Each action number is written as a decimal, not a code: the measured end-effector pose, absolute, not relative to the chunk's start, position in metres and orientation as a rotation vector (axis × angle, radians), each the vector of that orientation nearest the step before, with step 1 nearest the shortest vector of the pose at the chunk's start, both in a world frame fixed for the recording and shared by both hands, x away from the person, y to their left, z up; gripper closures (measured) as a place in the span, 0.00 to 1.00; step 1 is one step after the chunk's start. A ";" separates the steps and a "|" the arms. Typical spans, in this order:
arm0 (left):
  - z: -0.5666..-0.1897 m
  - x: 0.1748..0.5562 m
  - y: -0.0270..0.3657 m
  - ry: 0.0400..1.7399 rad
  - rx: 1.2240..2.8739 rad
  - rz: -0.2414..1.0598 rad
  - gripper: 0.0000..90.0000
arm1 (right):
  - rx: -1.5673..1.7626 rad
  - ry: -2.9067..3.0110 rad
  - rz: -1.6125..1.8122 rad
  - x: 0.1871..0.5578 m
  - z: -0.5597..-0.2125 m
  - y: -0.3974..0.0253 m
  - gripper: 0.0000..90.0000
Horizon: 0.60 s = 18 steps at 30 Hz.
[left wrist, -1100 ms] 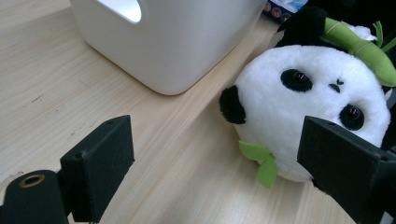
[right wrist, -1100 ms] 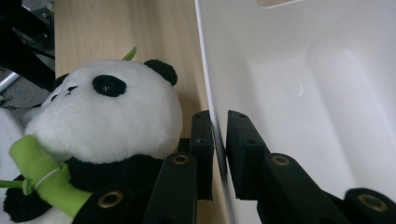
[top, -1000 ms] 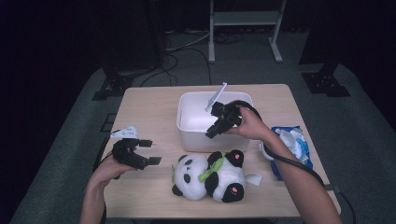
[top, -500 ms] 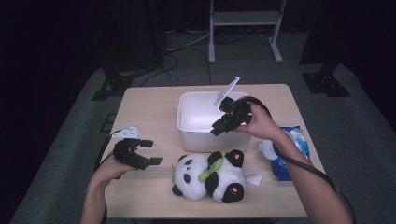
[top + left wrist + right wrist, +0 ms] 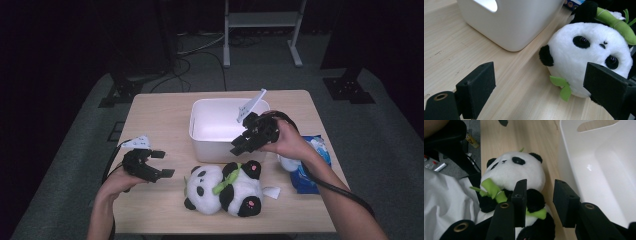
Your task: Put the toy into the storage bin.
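A plush panda (image 5: 225,187) with a green bamboo sprig lies on the wooden table (image 5: 160,115), just in front of a white plastic bin (image 5: 220,127). My left gripper (image 5: 162,164) rests on the table left of the panda, jaws wide open and empty; the panda's face (image 5: 589,55) and the bin's wall (image 5: 509,22) lie ahead of it. My right gripper (image 5: 240,144) hovers over the bin's front right corner, above the panda (image 5: 511,177), jaws partly open with nothing between them. The bin's inside (image 5: 604,162) looks empty.
A blue and white packet (image 5: 310,165) lies at the table's right edge, under the right forearm. Cables trail off both grippers. Dark stands and a metal frame (image 5: 260,30) stand on the floor behind the table.
My right gripper has moved from over the bin toward the near side, down toward the panda. The left gripper has stayed in place, open.
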State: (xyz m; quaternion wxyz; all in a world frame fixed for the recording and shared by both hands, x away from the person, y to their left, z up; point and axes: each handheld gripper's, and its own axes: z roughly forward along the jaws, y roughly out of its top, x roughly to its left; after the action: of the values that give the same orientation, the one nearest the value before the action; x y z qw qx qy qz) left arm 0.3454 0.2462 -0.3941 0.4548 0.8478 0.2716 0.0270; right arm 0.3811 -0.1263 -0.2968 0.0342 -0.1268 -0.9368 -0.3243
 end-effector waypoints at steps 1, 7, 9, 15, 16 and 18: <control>-0.394 0.345 0.246 0.670 2.093 0.065 0.10 | -0.379 -2.875 -0.990 0.375 -0.299 -0.128 0.70; -0.395 0.346 0.245 0.671 2.096 0.060 0.10 | -0.355 -2.854 -0.987 0.361 -0.308 -0.132 0.69; -0.396 0.346 0.245 0.673 2.096 0.059 0.10 | -0.350 -2.843 -0.984 0.356 -0.312 -0.133 0.69; -0.396 0.346 0.245 0.669 2.093 0.056 0.10 | -0.320 -2.809 -0.979 0.346 -0.324 -0.134 0.69; -0.396 0.346 0.245 0.669 2.093 0.056 0.10 | -0.320 -2.809 -0.979 0.346 -0.324 -0.134 0.69; -0.396 0.346 0.246 0.673 2.094 0.057 0.10 | -0.309 -2.805 -0.968 0.342 -0.327 -0.132 0.68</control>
State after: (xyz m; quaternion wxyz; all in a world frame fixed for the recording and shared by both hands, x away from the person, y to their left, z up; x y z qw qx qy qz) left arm 0.3457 0.2456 -0.3962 0.4535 0.8482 0.2728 0.0231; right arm 0.3425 -0.1324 -0.3270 0.0791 -0.1031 -0.9373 -0.3233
